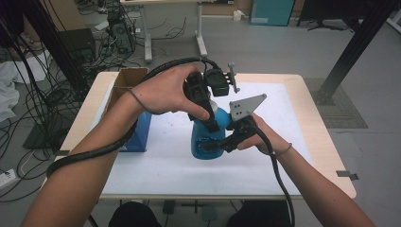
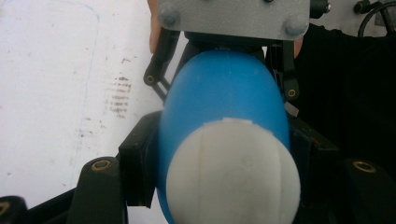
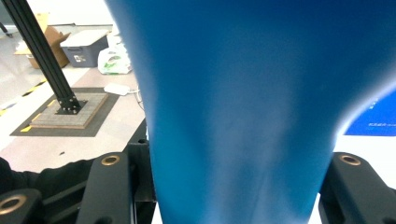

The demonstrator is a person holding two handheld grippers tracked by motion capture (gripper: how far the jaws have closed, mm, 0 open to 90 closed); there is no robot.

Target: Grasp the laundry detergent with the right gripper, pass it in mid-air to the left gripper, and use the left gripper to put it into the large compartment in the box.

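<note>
Object: blue plastic bottle (image 1: 206, 137) | cap: rounded white top (image 2: 232, 172) | pose: upright, base on white-covered counter (image 1: 156, 165) near its middle | shape: wide body narrowing toward the neck | state: clamped at the top and at the lower body.

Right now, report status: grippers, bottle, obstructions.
Left gripper shut on bottle from above, near white cap. Right gripper shut on bottle body. Bottle upright on table. Blue box at left, apart.

Blue bottle (image 3: 243, 107), between the right claw (image 3: 233, 186) jaws: blurred, top and base cut off. White cap (image 2: 233, 172), beneath the left claw (image 2: 224, 186): lower edge cropped.
</note>
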